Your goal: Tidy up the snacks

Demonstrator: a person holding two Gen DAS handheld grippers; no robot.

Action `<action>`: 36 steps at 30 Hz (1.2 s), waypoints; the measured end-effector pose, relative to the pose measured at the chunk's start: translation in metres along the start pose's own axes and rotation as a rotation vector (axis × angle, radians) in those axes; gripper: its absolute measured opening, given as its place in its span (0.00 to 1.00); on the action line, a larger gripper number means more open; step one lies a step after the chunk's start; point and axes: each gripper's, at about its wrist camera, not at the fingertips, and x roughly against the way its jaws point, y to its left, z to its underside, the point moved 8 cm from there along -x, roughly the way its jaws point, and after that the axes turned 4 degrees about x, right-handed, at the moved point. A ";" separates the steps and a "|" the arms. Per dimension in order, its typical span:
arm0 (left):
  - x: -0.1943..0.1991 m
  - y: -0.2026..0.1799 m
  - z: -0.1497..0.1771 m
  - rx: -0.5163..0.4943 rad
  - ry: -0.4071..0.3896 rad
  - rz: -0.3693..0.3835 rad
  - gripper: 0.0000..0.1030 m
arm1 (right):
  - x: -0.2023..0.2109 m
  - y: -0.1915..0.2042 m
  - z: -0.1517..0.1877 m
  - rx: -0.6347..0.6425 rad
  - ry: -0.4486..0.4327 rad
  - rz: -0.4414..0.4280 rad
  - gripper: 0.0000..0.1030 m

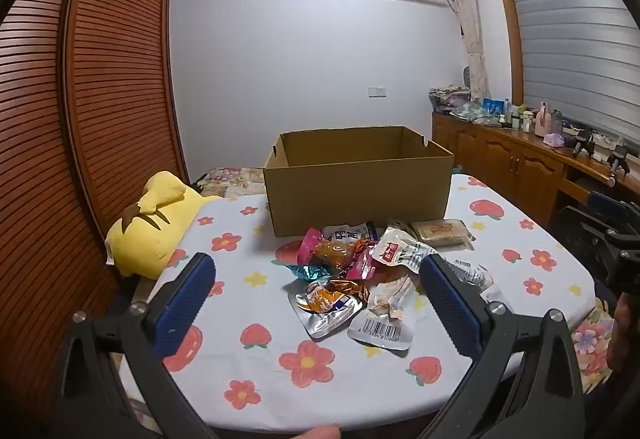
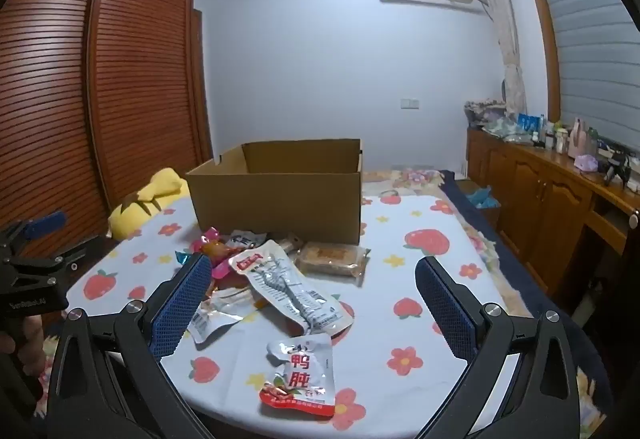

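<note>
Both grippers hang over the flowery table [image 1: 520, 251] with nothing in them: left gripper [image 1: 316, 271] spread wide, right gripper [image 2: 314, 275] spread wide too. The snacks [image 1: 352, 271] sit in a messy heap on the cloth just in front of the open box [image 1: 356, 191]. One packet [image 2: 300, 375] lies apart, nearer the right gripper.

Each gripper, left [image 1: 316, 267] and right [image 2: 314, 271], has black angular arms with triangular cut-outs, round silver screws at the joints, and blue finely ribbed pads [image 1: 184, 299]. White lettering marks the left gripper's black body in the right view.
</note>
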 end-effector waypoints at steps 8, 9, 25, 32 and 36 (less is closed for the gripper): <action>0.001 0.002 0.000 -0.002 0.001 0.002 1.00 | 0.002 -0.001 0.001 -0.005 0.000 0.008 1.00; 0.001 0.002 0.000 -0.004 0.002 0.002 1.00 | 0.004 0.003 0.001 -0.016 -0.005 -0.004 1.00; 0.010 0.001 -0.005 -0.005 -0.009 0.003 1.00 | 0.006 0.000 0.003 -0.014 0.007 -0.006 1.00; 0.010 -0.001 -0.003 -0.007 -0.008 0.004 1.00 | 0.006 0.002 0.004 -0.013 0.008 -0.005 1.00; 0.009 -0.002 -0.002 -0.008 -0.005 0.003 1.00 | 0.006 0.002 0.005 -0.014 0.009 -0.004 1.00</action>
